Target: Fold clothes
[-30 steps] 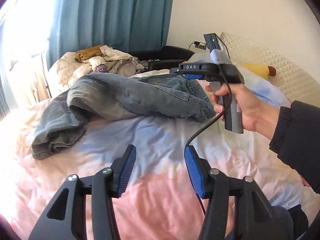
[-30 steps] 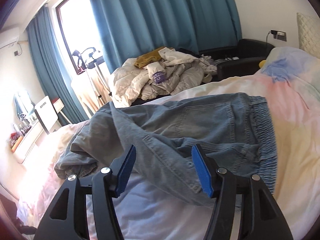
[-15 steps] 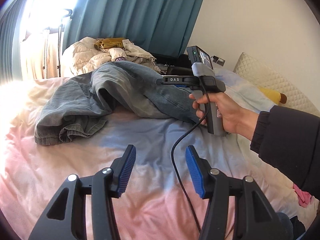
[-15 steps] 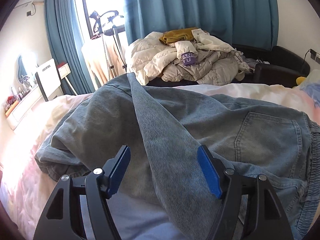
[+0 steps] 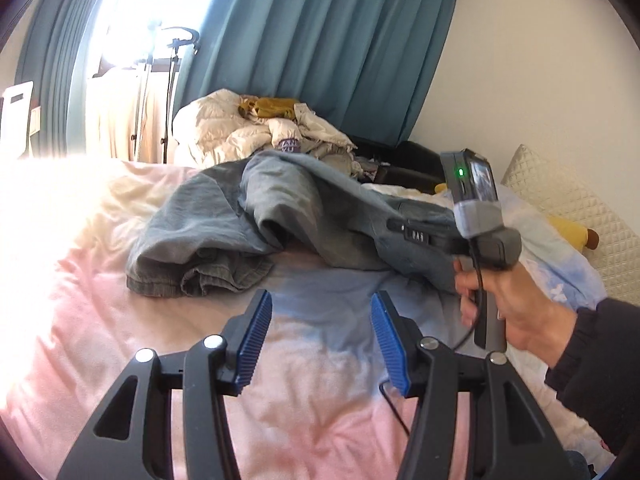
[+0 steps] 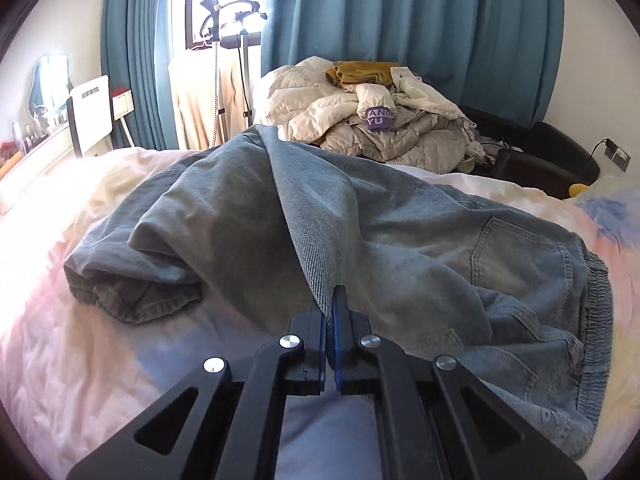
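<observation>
Crumpled grey-blue jeans lie on the pink, white and blue bedspread, elastic waistband at the right, bunched leg cuffs at the left. My right gripper is shut on a raised fold of the jeans at their near edge. In the left wrist view the jeans sit across the middle of the bed, and a hand holds the right gripper against them at the right. My left gripper hovers open over the bedspread, short of the jeans, with nothing between its blue pads.
A heap of cream jackets with a mustard garment lies on a dark sofa behind the bed. Blue curtains and a bright window are beyond. A quilted pillow and a yellow toy lie at the right. A cable trails near my left gripper.
My right gripper moved in onto the jeans and went from open to shut on a fold. The left gripper swung its view leftward and stayed open.
</observation>
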`<state>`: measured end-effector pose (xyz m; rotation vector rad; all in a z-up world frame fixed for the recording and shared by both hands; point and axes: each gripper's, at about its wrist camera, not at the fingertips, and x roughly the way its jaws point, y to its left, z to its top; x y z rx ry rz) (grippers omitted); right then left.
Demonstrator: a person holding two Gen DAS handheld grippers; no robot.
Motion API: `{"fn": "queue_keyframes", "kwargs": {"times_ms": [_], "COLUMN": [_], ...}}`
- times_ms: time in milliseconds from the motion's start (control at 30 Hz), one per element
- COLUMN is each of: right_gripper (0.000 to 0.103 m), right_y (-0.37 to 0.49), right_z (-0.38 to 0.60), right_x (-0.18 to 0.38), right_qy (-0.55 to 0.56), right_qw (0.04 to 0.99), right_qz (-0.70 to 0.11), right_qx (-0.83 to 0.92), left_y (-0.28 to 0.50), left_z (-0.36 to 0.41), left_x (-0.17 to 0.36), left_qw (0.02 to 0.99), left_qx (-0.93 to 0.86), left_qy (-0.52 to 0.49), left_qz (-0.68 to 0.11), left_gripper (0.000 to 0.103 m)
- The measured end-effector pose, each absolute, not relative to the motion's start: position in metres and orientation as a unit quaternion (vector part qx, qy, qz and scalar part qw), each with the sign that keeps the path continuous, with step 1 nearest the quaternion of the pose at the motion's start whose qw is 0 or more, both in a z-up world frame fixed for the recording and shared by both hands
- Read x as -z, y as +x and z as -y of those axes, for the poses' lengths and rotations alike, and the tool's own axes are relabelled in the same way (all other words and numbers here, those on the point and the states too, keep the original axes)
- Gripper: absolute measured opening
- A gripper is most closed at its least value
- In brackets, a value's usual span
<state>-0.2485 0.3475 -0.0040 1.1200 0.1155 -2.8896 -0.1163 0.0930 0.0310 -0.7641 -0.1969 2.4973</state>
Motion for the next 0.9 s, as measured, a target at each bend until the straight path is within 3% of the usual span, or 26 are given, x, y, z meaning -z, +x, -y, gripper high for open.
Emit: {"fn": "queue_keyframes", "kwargs": {"times_ms": [300,567,667,733,800,900], "right_gripper": [0.001,0.003,0.013,0.026,0.048,0.055], "right_y": [-0.139,-0.114,-0.103,-0.091,-0.078,-0.059], "right_z": [-0.353,-0.348,-0.372,-0.397,-0.423,-0.462], "right_x": [0.008,0.057,0.046,0.036,0.029,0.017], "right_qy": [0.389,0.497,0.469,0.430,0.386,0.316], "right_qw": [0.003,-0.010,0.001,-0.020,-0.054,-0.103], "right_qz": [-0.005,-0.026,0.080,0.151,0.213,0.304], "right_qx": [0.921,0.867,0.880,0.890,0.896,0.893], "left_y": [-0.083,-0.074,-0.071,-0.069,-0.066,-0.063], "left_z": [-0.069,-0.067,-0.068,-0.068,-0.067,-0.063], "left_x": [-0.059,-0.053,-0.046,-0.044,-0.042,-0.041], "left_qw": [0.270,0.259,0.250,0.253,0.254,0.254], "left_qx": [-0.929,-0.929,-0.930,-0.927,-0.927,-0.926], "left_qy": [-0.237,-0.248,-0.254,-0.258,-0.257,-0.256], "left_qz": [0.088,0.090,0.092,0.097,0.100,0.107], "left_gripper": [0.053,0.053,0.053,0.053,0.053,0.053]}}
